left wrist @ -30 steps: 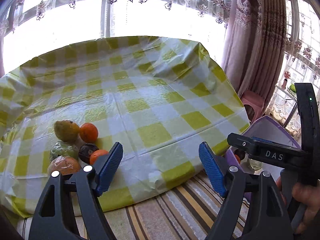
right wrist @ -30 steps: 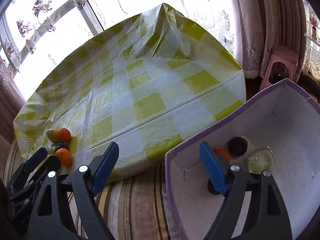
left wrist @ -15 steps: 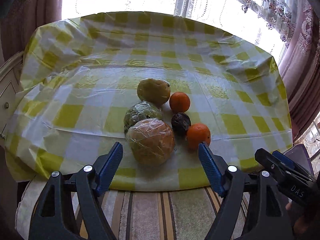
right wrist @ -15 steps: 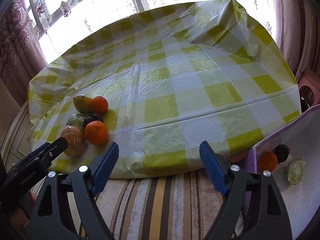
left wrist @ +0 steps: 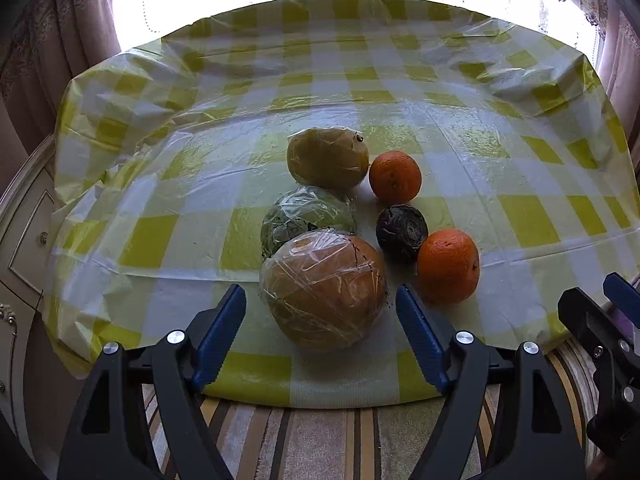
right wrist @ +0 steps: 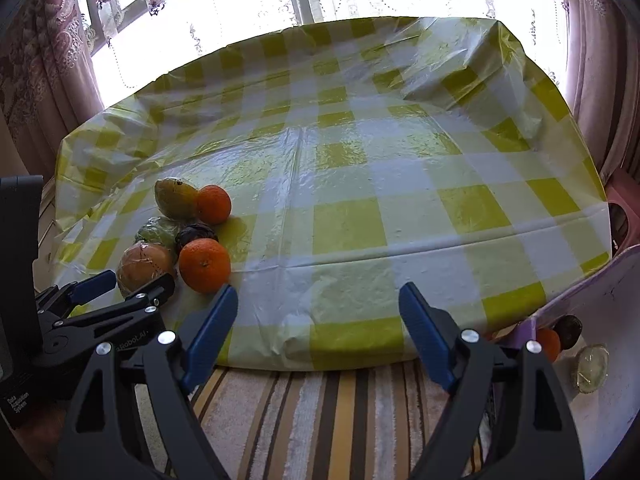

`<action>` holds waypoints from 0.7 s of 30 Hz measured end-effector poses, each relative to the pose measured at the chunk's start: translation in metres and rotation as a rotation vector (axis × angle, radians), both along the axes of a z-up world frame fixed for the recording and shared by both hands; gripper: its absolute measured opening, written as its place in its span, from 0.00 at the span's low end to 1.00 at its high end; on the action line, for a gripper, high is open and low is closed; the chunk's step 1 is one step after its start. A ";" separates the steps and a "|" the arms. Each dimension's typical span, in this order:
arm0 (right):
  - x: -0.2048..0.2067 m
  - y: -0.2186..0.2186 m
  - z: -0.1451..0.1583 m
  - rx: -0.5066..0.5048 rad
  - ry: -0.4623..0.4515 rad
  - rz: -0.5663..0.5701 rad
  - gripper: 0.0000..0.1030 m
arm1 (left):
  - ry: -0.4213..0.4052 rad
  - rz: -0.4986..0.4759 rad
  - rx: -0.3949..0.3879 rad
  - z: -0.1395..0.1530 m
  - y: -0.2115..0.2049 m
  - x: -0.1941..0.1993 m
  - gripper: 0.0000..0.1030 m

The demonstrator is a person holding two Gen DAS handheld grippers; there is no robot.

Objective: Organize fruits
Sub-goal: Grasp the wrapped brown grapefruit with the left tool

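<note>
Near the front edge of the table (left wrist: 520,216), at its left end, six fruits sit in a tight cluster: a wrapped brown fruit (left wrist: 324,294) nearest the edge, a wrapped green one (left wrist: 306,218) and a wrapped mango (left wrist: 328,158) behind it, two oranges (left wrist: 448,266) and a dark fruit (left wrist: 401,230) to the right. The rest of the checked cloth lies bare out to the far and right edges. The left gripper (left wrist: 320,340) hovers level before the brown fruit, jaws apart, not touching. The right gripper (right wrist: 318,336) hangs over the striped rug (right wrist: 320,420), jaws wide, holding nothing. A purple-rimmed box (right wrist: 600,288) at the right holds more fruit.
</note>
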State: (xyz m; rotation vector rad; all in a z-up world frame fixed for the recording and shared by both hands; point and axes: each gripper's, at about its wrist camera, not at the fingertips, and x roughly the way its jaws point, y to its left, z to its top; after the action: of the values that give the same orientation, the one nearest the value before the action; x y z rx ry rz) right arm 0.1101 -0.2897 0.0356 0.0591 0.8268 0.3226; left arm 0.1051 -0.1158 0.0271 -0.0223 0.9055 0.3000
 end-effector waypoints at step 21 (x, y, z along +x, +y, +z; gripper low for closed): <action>0.007 0.046 -0.005 -0.052 -0.008 0.122 0.80 | -0.066 0.020 -0.203 0.008 0.044 -0.026 0.60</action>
State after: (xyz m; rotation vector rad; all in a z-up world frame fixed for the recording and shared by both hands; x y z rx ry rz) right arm 0.1169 -0.2434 0.0303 -0.0412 0.8324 0.4160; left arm 0.0794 -0.0722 0.0356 -0.2281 0.8682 0.2240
